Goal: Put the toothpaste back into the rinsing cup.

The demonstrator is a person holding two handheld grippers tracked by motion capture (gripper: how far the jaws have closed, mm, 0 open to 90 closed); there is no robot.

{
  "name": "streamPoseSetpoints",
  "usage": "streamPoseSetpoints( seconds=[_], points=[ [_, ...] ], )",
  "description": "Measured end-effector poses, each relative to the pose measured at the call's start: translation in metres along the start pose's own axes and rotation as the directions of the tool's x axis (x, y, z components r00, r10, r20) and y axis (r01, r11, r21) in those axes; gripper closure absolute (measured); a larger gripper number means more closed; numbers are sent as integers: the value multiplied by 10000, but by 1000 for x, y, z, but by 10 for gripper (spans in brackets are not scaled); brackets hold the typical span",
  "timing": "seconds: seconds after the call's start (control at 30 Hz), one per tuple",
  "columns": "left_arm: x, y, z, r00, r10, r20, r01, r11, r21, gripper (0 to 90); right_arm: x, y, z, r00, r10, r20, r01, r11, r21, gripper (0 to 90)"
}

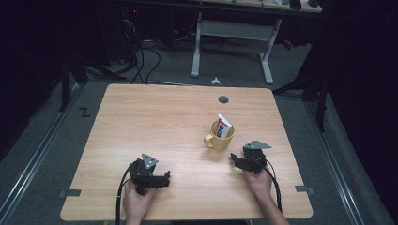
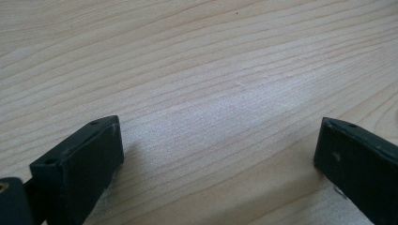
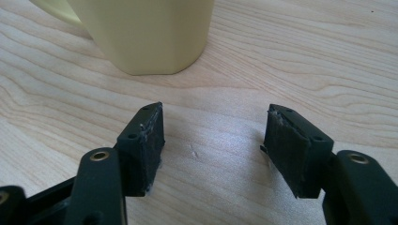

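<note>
Your left tool (image 1: 165,178) rests on the bench (image 1: 155,117), well left of the yellow mug (image 1: 218,136), jaws wide and empty. The mug holds an upright toothpaste tube (image 1: 224,125). Your right tool (image 1: 233,158), just beside the mug, gapes empty; approach level to avoid tipping it.

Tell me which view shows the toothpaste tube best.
The high view: the toothpaste tube stands tilted inside the yellow mug, its upper end above the rim. The right gripper view catches just the mug's lower wall and part of its handle; the left gripper view shows bare table.
</note>
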State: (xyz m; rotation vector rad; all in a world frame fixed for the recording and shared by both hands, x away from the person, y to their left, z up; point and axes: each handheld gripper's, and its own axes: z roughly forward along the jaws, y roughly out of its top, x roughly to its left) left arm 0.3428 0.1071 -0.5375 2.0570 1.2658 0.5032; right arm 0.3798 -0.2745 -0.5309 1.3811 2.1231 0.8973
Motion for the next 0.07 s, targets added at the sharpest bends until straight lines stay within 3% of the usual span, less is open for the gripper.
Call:
streamPoseSetpoints(
  seconds=[0.07],
  points=[
    [0, 0, 0, 10000, -3, 2, 3, 10000, -7, 19, 0, 0, 0, 10000, 10, 10, -10, 10000, 3, 377]
  ],
)
